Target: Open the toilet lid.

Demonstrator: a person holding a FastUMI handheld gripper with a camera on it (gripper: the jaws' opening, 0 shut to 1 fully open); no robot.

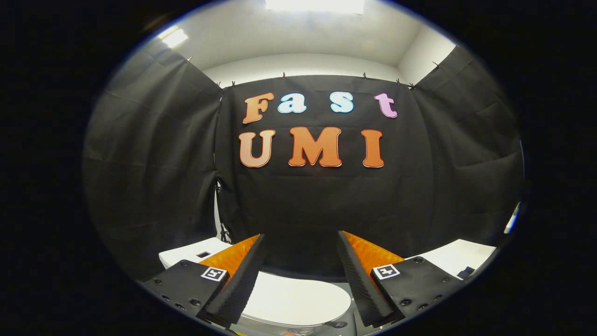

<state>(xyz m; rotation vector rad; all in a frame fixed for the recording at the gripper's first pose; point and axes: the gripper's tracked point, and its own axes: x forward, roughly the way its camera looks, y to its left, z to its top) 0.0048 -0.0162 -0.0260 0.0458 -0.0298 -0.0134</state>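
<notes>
below and between the two fingers lies the toilet lid, white, oval and closed flat. its rounded front edge shows just beyond the inner finger edges. the gripper is held above the lid with its jaws spread wide. nothing sits between the fingers and neither finger touches the lid. a white tank top shows behind the left finger, and a second white surface sits beyond the right finger. black cloth walls enclose the booth on three sides. a white ceiling with a bright light panel is above them.
</notes>
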